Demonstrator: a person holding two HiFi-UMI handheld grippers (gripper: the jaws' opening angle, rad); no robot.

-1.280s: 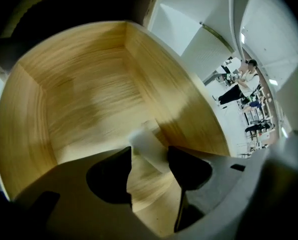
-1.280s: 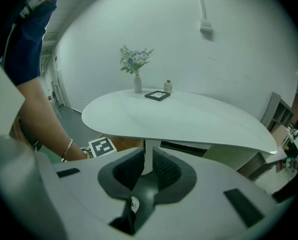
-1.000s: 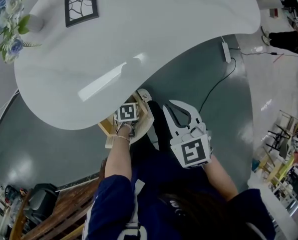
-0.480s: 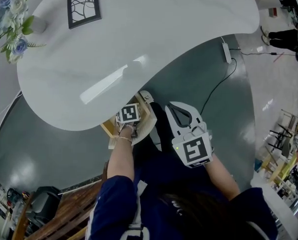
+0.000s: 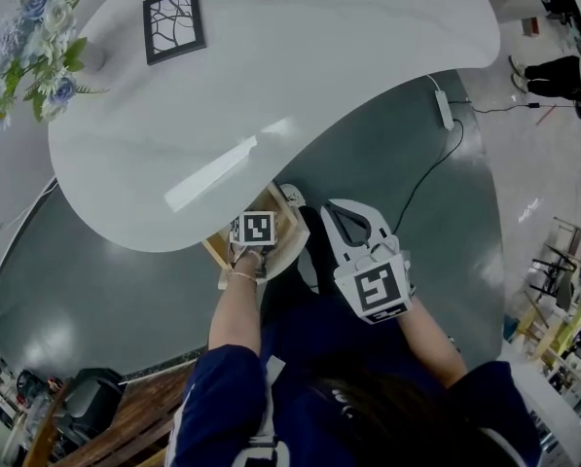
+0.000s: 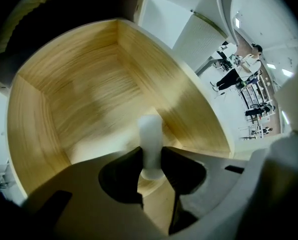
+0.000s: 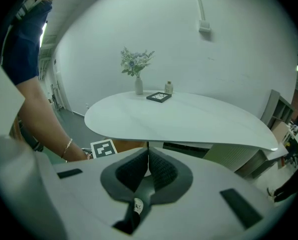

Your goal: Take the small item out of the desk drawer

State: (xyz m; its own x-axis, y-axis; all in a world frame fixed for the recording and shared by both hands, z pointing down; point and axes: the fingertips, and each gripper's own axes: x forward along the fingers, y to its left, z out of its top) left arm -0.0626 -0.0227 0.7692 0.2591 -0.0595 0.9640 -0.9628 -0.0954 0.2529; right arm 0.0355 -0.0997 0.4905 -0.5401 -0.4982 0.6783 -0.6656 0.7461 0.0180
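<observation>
Two grippers: left gripper (image 6: 151, 156) just closed on white cylinder (image 6: 150, 133) over drawer (image 6: 79, 84); right gripper (image 7: 148, 159) closed, empty.

Overhead head view and level right gripper view share white rounded tabletop (image 5: 319, 66); left gripper view close inside light wooden drawer (image 6: 89, 84).

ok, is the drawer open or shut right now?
Open. The left gripper view looks straight into the drawer, showing its wooden floor and walls. In the head view it sticks out from under the table.
</observation>
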